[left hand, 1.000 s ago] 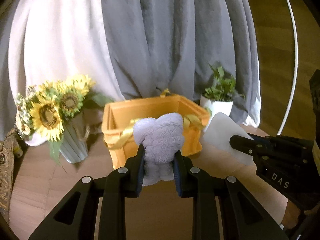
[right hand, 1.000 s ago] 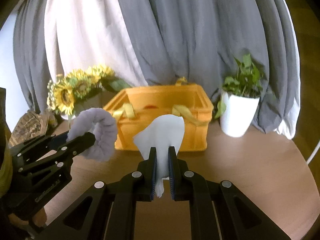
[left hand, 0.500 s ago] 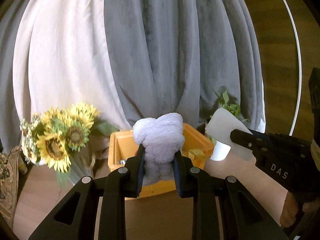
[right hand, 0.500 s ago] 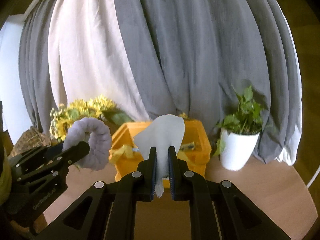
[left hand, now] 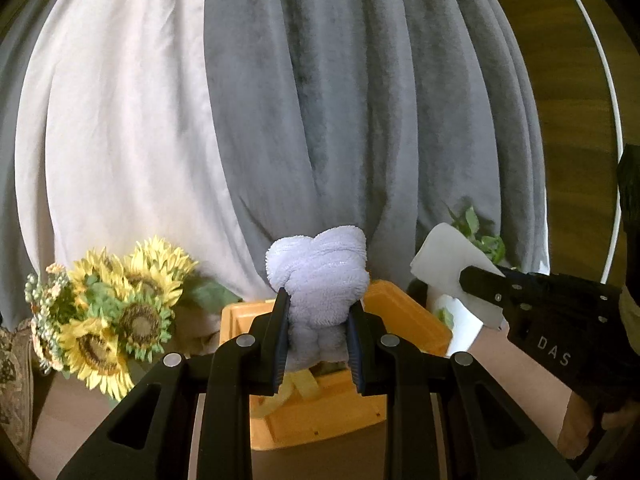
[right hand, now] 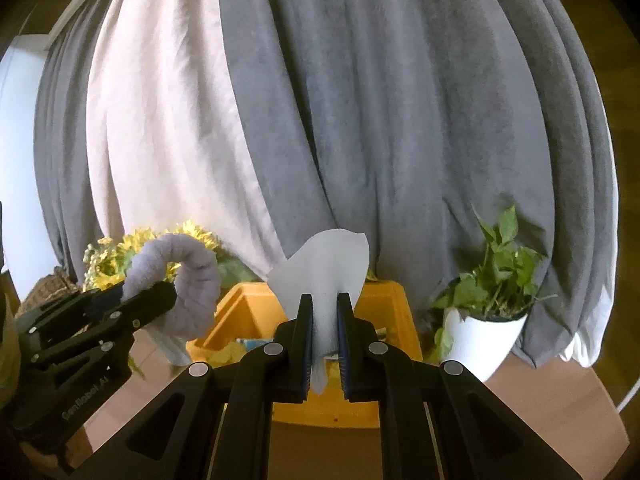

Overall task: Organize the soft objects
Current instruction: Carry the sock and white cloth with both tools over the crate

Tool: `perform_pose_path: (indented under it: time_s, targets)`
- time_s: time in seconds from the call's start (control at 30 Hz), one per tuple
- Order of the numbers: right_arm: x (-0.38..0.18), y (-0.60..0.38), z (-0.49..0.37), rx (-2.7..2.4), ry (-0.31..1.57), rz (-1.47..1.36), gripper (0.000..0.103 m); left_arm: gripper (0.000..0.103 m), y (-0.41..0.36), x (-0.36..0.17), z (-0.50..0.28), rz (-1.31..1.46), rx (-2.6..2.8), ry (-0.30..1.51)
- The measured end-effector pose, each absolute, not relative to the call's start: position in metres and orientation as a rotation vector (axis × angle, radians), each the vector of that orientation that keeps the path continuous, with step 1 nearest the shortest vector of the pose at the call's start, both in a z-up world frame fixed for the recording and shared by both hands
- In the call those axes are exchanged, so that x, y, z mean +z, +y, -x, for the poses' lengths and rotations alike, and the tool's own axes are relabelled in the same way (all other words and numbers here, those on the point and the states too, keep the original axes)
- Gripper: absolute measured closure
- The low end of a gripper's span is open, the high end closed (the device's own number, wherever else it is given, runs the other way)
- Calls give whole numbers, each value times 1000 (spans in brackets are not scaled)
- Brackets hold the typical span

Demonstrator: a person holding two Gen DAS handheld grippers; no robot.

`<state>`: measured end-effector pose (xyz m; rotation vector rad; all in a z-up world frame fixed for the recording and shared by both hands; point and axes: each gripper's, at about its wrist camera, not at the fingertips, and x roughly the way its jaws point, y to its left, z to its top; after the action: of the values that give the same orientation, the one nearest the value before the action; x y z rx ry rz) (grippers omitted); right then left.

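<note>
Left gripper [left hand: 319, 328] raised, jaws pinching a fluffy lavender towel [left hand: 318, 280] just above and in front of the orange crate [left hand: 404, 312]. Right gripper [right hand: 322, 332] alongside, jaws clamped on a thin white cloth [right hand: 324, 268] over the same crate. Behind on the wooden bench [right hand: 552, 396]: sunflowers [left hand: 116, 312], potted plant [right hand: 488, 296], grey and white curtains [right hand: 400, 120].

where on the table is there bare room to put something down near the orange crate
Bare wood lies in front of the orange crate and rightward before the white plant pot. It is crowded left, by the sunflowers; the crate itself holds yellow items.
</note>
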<state>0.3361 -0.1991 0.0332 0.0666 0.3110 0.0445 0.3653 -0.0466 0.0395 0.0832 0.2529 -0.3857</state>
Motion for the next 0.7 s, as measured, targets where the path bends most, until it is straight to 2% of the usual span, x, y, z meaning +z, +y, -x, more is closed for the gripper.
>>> perform_pose_path:
  time_s: [0.23,0.7]
  targets:
    - [31,-208,-370,57,317,-65,91,77,-56,36,-402,-71,-370,276]
    - [3,-227,-446,90,403,-109,91,77,-69,-3,-476,-47,-332,428]
